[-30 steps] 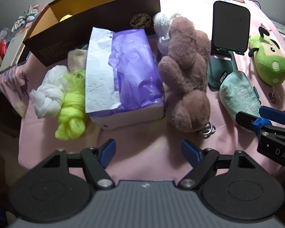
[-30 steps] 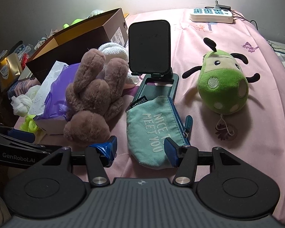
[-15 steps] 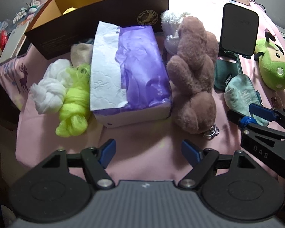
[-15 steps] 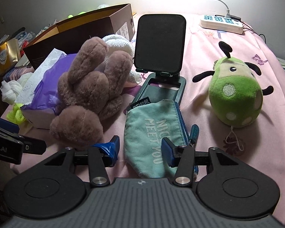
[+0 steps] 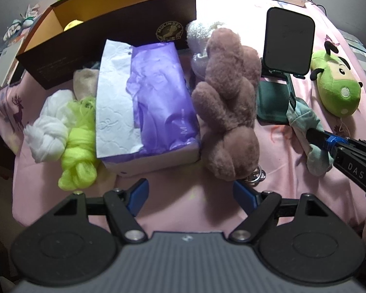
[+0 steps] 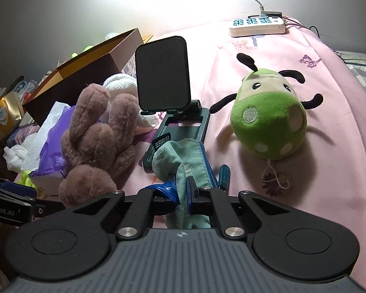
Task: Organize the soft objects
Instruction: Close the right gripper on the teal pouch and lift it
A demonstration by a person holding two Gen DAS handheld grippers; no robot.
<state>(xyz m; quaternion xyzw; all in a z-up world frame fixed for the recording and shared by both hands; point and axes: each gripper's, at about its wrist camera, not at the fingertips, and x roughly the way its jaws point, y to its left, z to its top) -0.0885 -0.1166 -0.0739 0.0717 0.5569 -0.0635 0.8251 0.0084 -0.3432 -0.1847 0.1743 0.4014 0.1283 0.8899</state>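
Observation:
My right gripper (image 6: 180,190) is shut on the teal zip pouch (image 6: 183,156), which bunches up between its blue pads; the same pouch (image 5: 305,122) shows pinched at the right of the left wrist view. A brown plush rabbit (image 5: 229,102) lies left of it, also seen as the brown plush rabbit (image 6: 97,141). A green plush bug (image 6: 268,122) sits to the right. My left gripper (image 5: 190,194) stands open above the pink cover, in front of the purple tissue pack (image 5: 156,112), with nothing between its fingers. White and neon-yellow knotted cloths (image 5: 61,136) lie at the left.
An open brown cardboard box (image 5: 114,29) stands behind the tissue pack, holding yellow-green items. A dark phone stand (image 6: 168,92) rises behind the pouch. A white power strip (image 6: 256,25) lies at the far edge. Clutter fills the far left beyond the bed edge.
My right gripper has closed on the teal pouch and squeezed it into a bunch. The left gripper has stayed open in place.

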